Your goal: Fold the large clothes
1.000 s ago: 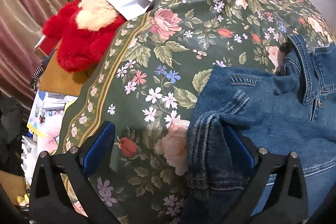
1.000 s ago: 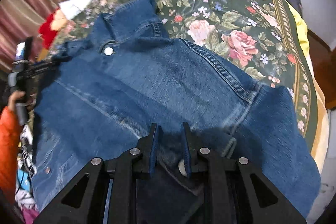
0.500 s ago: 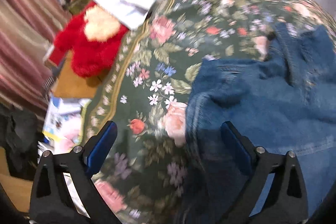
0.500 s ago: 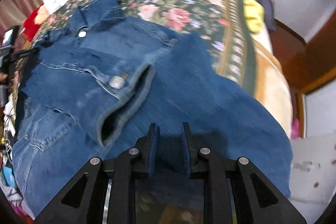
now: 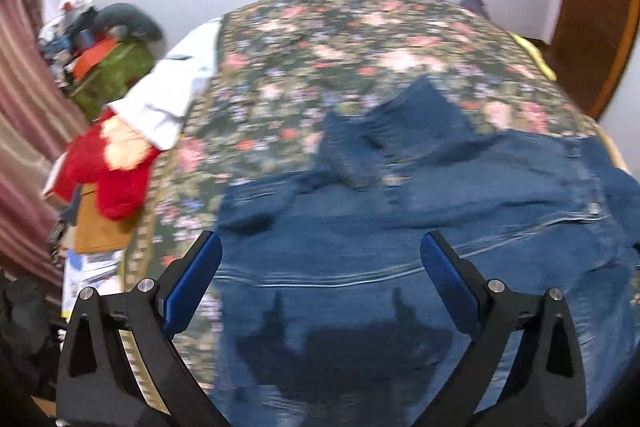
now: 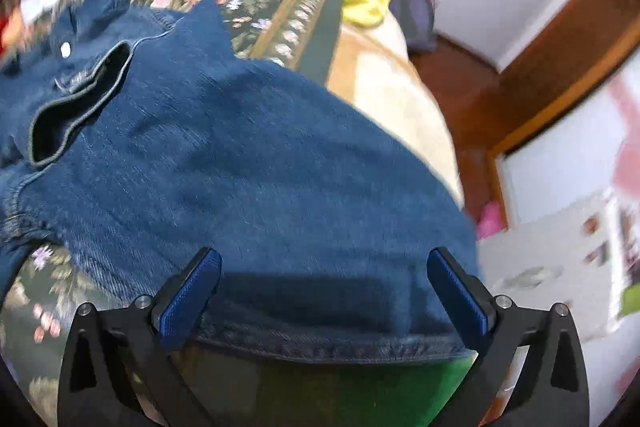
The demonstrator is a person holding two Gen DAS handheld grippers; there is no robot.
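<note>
A blue denim jacket point(image 5: 400, 227) lies spread on a bed with a dark floral bedspread point(image 5: 320, 59). Its collar points toward the far wall. My left gripper point(image 5: 320, 267) is open and empty, with its jaws wide apart above the jacket's left side. In the right wrist view the jacket point(image 6: 240, 155) has a folded-over panel with an open cuff at the left. My right gripper point(image 6: 320, 283) is open and empty, just above the jacket's near hem.
A red plush toy point(image 5: 108, 163) and a white cloth point(image 5: 172, 95) lie at the bed's left edge, with clutter beyond. A yellow cloth point(image 6: 364, 3) lies at the bed's far right corner. Wooden door frame point(image 6: 560, 75) and floor are to the right.
My right gripper has opened and let go of the jacket. My left gripper has pulled back and tilted up over the jacket. Both views are blurred by motion.
</note>
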